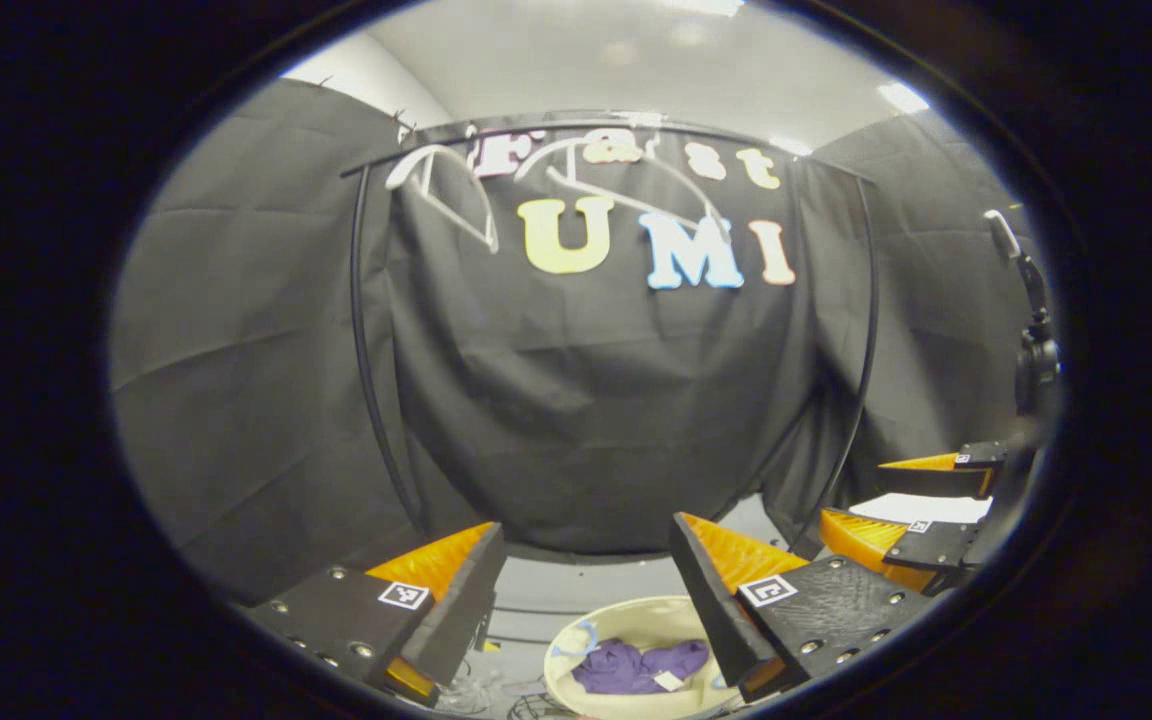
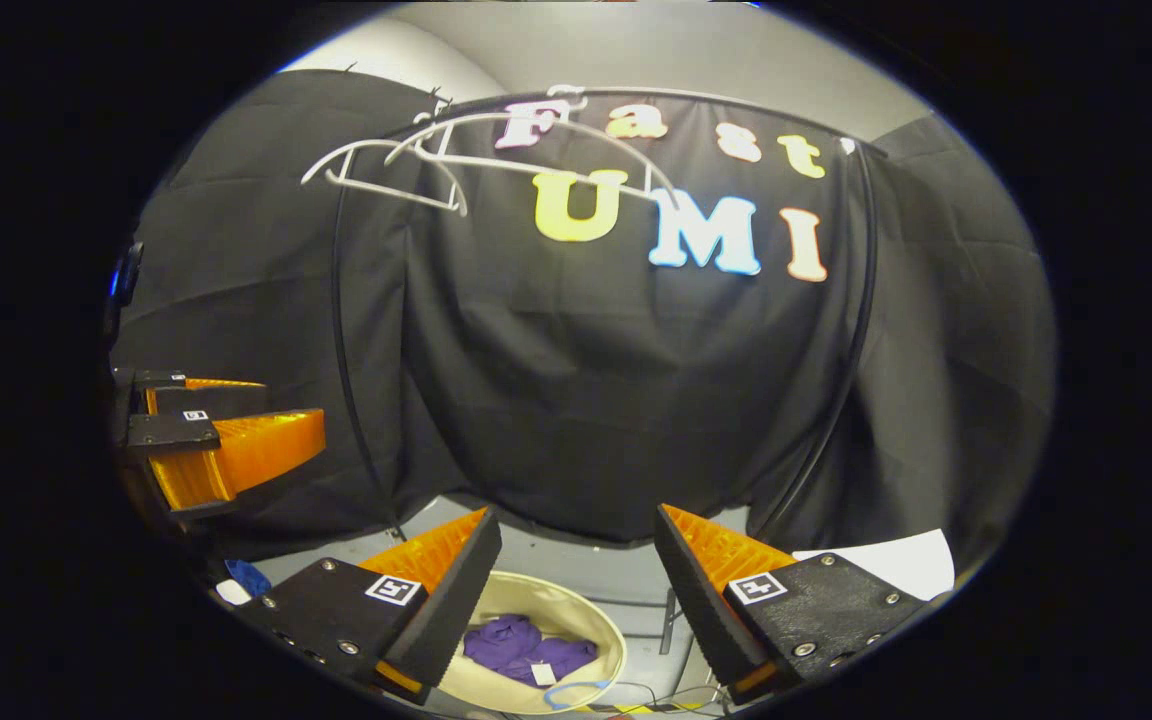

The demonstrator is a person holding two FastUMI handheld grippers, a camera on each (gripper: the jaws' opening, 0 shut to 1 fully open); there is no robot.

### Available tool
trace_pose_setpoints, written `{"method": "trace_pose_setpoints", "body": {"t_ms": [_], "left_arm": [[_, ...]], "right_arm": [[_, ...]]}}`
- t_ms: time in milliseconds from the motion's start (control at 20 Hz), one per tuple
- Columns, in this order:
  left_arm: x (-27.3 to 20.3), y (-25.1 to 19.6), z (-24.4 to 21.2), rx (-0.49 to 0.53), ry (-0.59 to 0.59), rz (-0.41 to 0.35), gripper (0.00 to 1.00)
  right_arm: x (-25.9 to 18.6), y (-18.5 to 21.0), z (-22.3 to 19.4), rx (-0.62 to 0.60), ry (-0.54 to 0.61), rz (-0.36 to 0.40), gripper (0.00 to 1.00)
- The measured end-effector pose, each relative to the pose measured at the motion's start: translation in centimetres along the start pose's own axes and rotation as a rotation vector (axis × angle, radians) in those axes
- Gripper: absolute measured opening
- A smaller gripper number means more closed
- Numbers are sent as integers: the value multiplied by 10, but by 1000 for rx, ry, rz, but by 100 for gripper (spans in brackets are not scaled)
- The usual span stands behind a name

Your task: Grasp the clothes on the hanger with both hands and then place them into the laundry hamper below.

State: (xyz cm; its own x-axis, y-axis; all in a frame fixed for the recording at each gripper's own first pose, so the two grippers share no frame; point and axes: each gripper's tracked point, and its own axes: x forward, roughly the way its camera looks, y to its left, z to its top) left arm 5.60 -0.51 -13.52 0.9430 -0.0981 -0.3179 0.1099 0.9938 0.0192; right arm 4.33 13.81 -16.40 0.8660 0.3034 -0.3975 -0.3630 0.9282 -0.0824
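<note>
Left gripper — left gripper view, jaws spread wide, nothing between them. Below the gap: laundry hamper, cream, round, on the floor. Inside it lies the purple garment, crumpled, small white tag showing on top.

Right gripper — right gripper view, jaws likewise released and wide apart, grasping nothing. Same hamper sits low between the fingers, partly behind the left-hand finger; purple garment bunched at the bottom of the hamper, blue loop at the near rim.

Hangers — two white hangers bare, hooked on the dark rail near its left end, tilted; in the right gripper view the same pair overlaps, upper left. Rail is part of a thin black frame w/ uprights at both sides, in front of the black cloth backdrop.

Other items: the right gripper appears at the right edge of the left gripper view, jaws parted; the left gripper appears at the left edge of the right gripper view, jaws parted. White sheet on the grey floor, lower right. Cables on the floor beside the hamper. Small blue object, lower left — identity unclear.
</note>
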Motion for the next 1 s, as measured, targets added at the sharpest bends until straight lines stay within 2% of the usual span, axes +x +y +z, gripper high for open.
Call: {"method": "trace_pose_setpoints", "body": {"t_ms": [350,500,550,600,650,700,1000], "left_arm": [[-19,-24,86,-49,-138,-13,100],[-33,-30,105,-43,-182,4,100],[-51,-31,106,-39,-203,11,100],[-60,-32,113,-36,-216,26,100],[-69,-33,118,-37,-231,38,95],[-77,-36,124,-39,-245,40,100],[-118,-35,153,-40,-323,65,100]], "right_arm": [[-48,-49,73,29,-177,-86,96],[-78,-70,94,57,-234,-104,96],[-86,-75,102,63,-254,-105,95],[-93,-82,108,69,-268,-111,95],[-101,-89,111,78,-283,-114,95],[-110,-95,115,88,-294,-117,95],[-148,-135,128,90,-359,-177,95]]}}
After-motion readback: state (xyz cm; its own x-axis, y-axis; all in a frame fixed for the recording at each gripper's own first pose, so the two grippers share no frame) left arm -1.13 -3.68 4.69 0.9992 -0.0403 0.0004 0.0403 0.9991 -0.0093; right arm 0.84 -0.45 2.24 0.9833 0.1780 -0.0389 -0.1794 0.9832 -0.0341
